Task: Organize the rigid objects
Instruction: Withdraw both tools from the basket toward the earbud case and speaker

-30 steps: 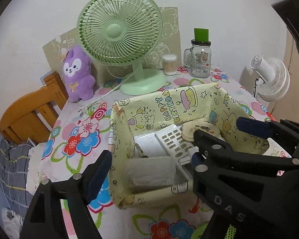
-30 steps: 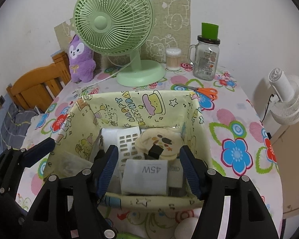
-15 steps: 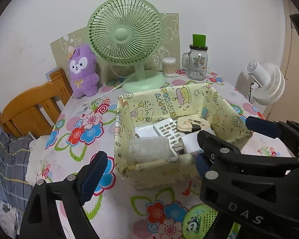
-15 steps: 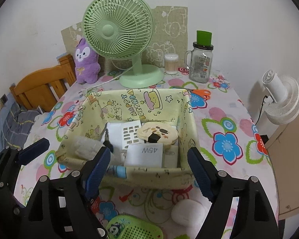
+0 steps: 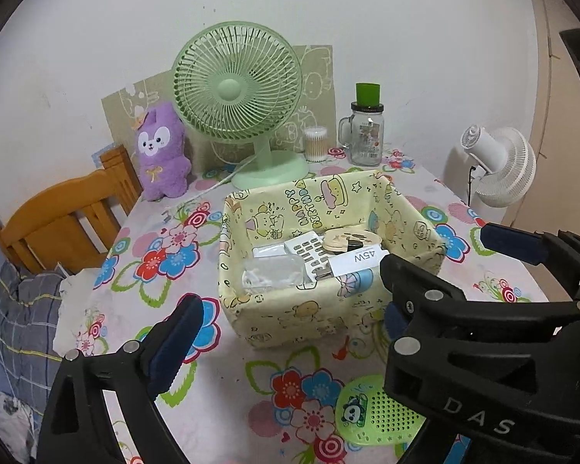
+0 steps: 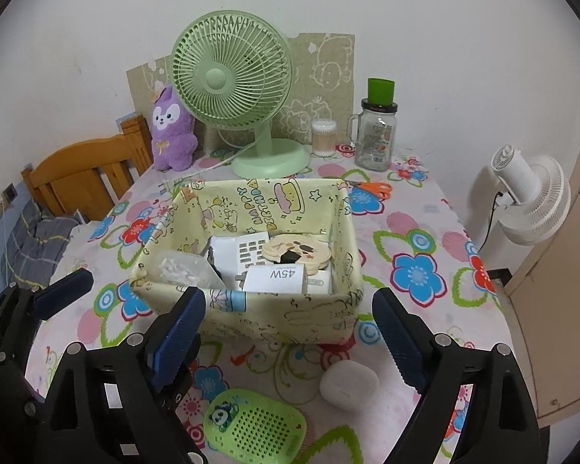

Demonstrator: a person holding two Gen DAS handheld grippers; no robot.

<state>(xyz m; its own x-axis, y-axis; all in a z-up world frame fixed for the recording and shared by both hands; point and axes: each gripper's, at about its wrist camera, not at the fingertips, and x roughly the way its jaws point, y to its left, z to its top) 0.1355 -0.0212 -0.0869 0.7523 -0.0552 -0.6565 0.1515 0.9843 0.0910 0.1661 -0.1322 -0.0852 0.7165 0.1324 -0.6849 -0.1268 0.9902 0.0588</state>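
White wall [image 6: 425, 19], wooden chair [image 6: 85, 170], floral-clothed table [image 6: 417, 232].

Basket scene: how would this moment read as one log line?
left gripper: open, empty | right gripper: jaws just opening, empty | 45W charger: in basket | white case, green panda item: on table

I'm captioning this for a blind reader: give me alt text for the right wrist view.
An open, empty right claw hovers before a yellow fabric basket of small items on a floral tablecloth. A white case and green perforated case lie nearer; a green fan stands behind.
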